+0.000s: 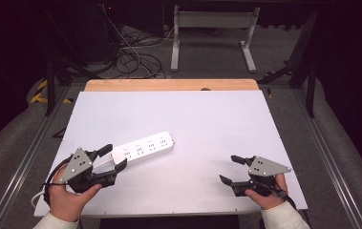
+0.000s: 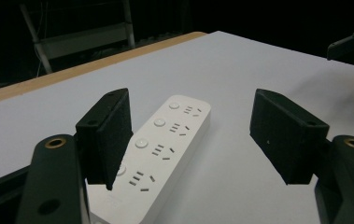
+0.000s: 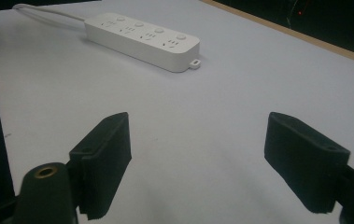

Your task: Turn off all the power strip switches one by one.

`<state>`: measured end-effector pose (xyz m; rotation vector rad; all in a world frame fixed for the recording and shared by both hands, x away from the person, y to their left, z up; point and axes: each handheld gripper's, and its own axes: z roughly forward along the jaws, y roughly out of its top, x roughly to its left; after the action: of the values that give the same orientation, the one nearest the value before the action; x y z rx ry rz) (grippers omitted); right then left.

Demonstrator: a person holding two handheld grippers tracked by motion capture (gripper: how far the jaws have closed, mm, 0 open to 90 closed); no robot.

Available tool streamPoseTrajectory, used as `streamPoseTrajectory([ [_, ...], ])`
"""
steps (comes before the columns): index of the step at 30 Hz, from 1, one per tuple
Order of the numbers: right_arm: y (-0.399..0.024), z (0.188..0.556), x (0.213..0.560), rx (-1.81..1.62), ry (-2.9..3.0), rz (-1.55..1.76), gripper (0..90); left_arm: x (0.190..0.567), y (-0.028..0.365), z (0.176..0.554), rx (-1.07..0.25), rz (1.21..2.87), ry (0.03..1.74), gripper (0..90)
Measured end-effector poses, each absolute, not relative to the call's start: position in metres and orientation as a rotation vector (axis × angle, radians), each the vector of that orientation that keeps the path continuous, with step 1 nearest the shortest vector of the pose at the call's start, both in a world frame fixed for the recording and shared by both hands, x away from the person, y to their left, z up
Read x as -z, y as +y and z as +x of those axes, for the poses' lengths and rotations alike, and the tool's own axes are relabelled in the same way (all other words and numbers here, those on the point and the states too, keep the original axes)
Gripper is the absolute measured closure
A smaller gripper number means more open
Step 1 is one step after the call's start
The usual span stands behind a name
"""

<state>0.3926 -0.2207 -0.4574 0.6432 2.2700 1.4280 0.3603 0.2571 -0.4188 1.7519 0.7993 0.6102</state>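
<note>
A white power strip (image 1: 145,145) with several sockets and round buttons lies flat on the white table top (image 1: 202,119), left of centre, angled up to the right. My left gripper (image 1: 113,157) is open at the strip's near end, which sits between its jaws. In the left gripper view the strip (image 2: 165,144) runs away from under the left jaw, the right jaw stands well clear of it, and the gripper (image 2: 200,135) presses on nothing. My right gripper (image 1: 228,169) is open near the front right edge, apart from the strip (image 3: 142,39), with bare table between its jaws (image 3: 202,158).
The strip's white cable (image 3: 44,10) trails off toward the table's front left corner. A wooden edge (image 1: 169,85) borders the far side of the table. Beyond it are floor cables (image 1: 131,57) and a white frame (image 1: 212,19).
</note>
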Motion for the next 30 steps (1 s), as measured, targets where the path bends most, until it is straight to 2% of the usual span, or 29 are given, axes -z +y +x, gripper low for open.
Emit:
streamPoseTrajectory([
  [25,-0.221,0.393,0.458,-1.431,2.279,0.639,24.1,0.42,0.241,0.41,-0.574,1.781,0.858,29.2],
  [29,-0.221,0.394,0.459,-1.428,2.283,0.638,24.1,0.421,0.243,0.413,-0.567,1.787,0.871,34.6],
  [30,-0.221,0.394,0.459,-1.425,2.28,0.64,24.5,0.421,0.244,0.413,-0.557,1.786,0.893,40.8],
])
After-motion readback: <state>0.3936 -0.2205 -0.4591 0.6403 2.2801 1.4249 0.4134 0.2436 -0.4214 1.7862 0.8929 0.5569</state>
